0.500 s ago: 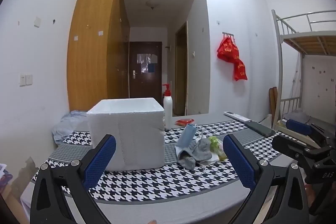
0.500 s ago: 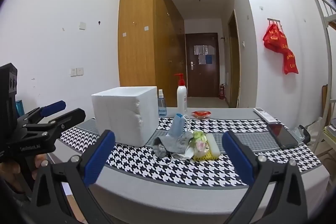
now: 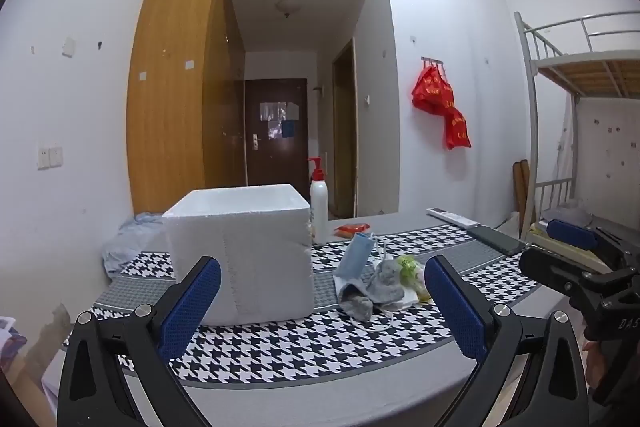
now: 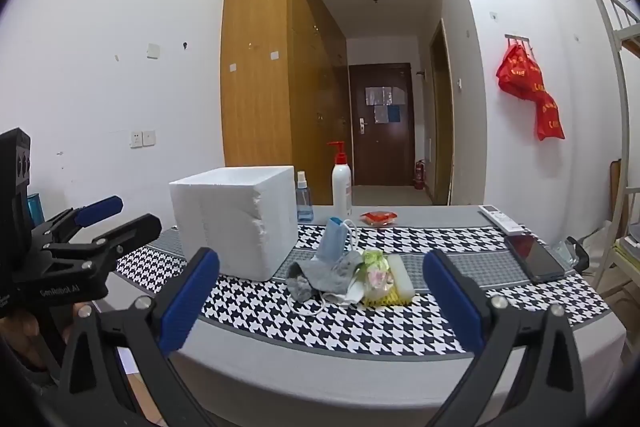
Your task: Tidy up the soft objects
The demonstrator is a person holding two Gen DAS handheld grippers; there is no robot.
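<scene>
A small heap of soft things lies on the houndstooth table cover: a blue face mask propped upright, a grey sock, a green-and-white plastic bag and a yellow-white sponge. A white foam box stands left of the heap. My left gripper is open, short of the table's near edge, with nothing between its pads. My right gripper is open too, facing the heap from the near edge.
Behind the box stand a pump bottle and a blue spray bottle. A red packet, a remote and a phone lie at the right. A bunk bed frame stands at the right.
</scene>
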